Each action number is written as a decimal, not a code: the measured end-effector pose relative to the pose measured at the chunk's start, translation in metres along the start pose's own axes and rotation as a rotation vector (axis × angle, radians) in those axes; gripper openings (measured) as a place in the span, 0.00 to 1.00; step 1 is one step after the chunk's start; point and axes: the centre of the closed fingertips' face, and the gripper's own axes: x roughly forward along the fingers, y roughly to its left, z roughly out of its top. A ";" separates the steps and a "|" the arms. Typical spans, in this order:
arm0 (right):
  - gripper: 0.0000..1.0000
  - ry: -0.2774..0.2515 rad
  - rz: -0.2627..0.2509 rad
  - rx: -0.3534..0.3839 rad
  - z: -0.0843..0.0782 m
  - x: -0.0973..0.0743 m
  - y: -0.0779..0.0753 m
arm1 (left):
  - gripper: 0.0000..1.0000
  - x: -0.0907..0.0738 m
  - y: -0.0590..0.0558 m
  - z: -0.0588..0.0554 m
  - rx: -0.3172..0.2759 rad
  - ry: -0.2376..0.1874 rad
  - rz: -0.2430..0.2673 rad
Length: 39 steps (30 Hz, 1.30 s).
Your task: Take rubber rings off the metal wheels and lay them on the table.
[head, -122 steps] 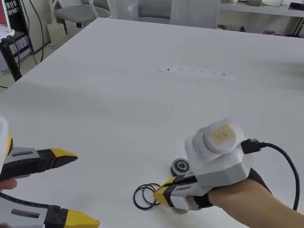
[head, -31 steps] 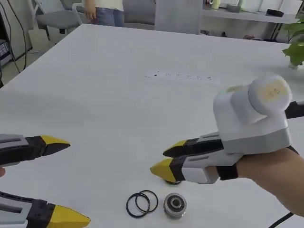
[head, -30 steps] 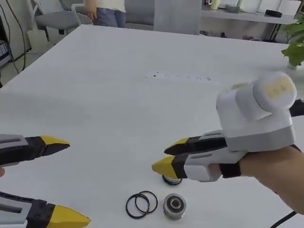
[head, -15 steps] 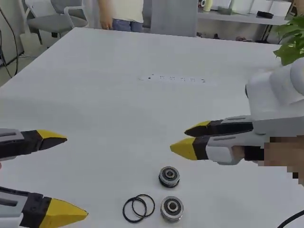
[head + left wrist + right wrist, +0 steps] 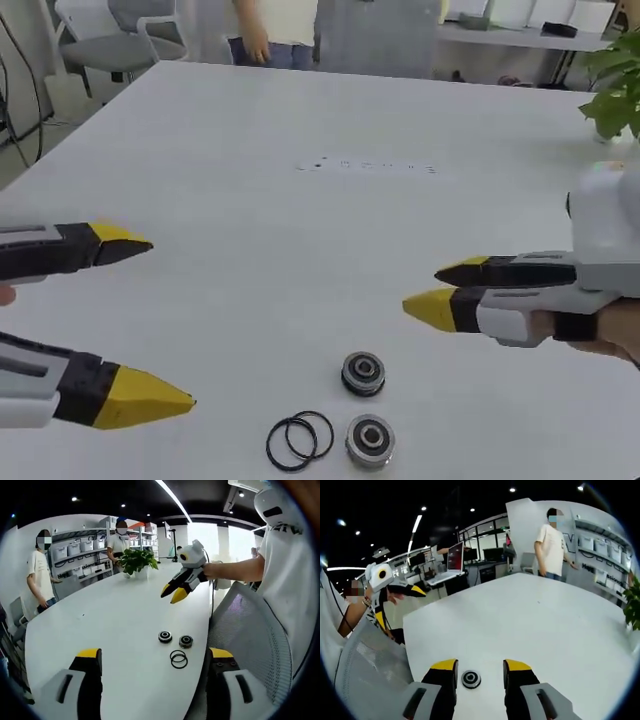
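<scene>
Rubber rings, where do they lie?

2 black ones, overlapping, flat on the white table near its close edge, free of both grippers.

And the metal wheels?

2 of them, both lying flat. The nearer wheel sits just beside the rings, on their right in the head view, and has a bright rim. The farther wheel lies close behind it, apart from the rings. Its rim looks dark, and I cannot tell whether that is a ring on it.

How is the left gripper?

The left gripper hangs over the table at the left, jaws spread wide with nothing between them. In its own view the rings and both wheels lie ahead, between the 2 yellow tips.

The right gripper?

The right gripper is held above the table to the right of the wheels, clear of them, pointing left in the head view. Its jaws stand a little apart and grip nothing. In the right gripper view 1 wheel shows in the gap between the jaw tips, on the table below.

Anything else?

A white socket strip sits mid-table, a green plant is at the far right, and a person stands at the far end.
</scene>
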 end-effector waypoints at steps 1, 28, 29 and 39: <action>0.34 0.003 -0.004 0.002 -0.002 0.000 -0.001 | 0.84 0.000 0.001 0.003 0.005 -0.002 -0.004; 0.33 0.053 0.005 0.092 -0.041 0.020 -0.011 | 0.82 0.054 0.005 0.078 0.211 -0.071 -0.108; 0.33 0.051 0.007 0.102 -0.043 0.021 -0.011 | 0.82 0.058 0.004 0.080 0.214 -0.075 -0.114; 0.33 0.028 0.018 0.148 -0.051 0.022 -0.016 | 0.79 0.098 -0.017 0.092 0.264 -0.095 -0.220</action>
